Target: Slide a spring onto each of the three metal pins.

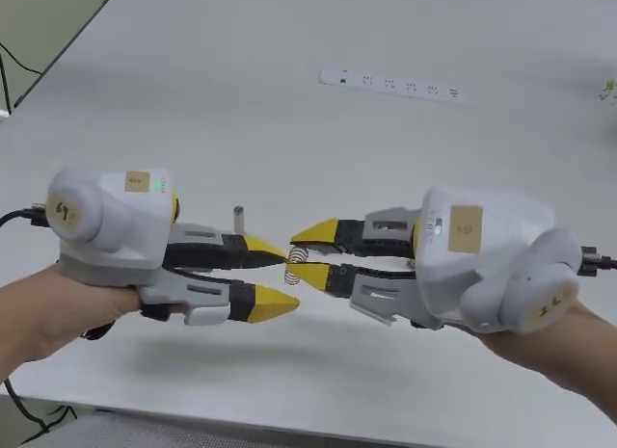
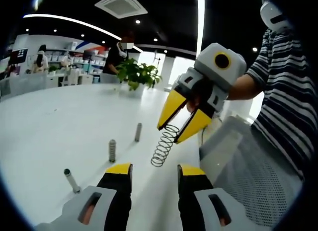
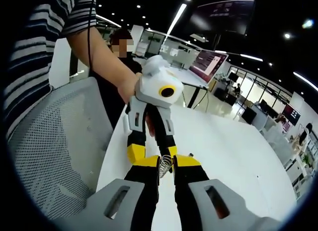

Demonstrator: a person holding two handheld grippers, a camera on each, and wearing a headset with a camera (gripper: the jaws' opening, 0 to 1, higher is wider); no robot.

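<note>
Left tongs (image 2: 155,167) at 9 o'clock are spread wide, gripping nothing. One pin (image 1: 238,217) stands on the table (image 1: 289,111), at 11 o'clock from the spring (image 1: 297,258). Right tongs (image 2: 169,133) at 3 o'clock pinch that spring by one end.

A silvery coiled wire spring (image 2: 164,145) hangs tilted in mid-air, its top pinched by the right gripper (image 2: 170,134). Farther left stand three short grey metal pins: the near one (image 2: 71,180) and the far one (image 2: 138,132) are bare, the middle one (image 2: 112,150) looks ribbed.
</note>
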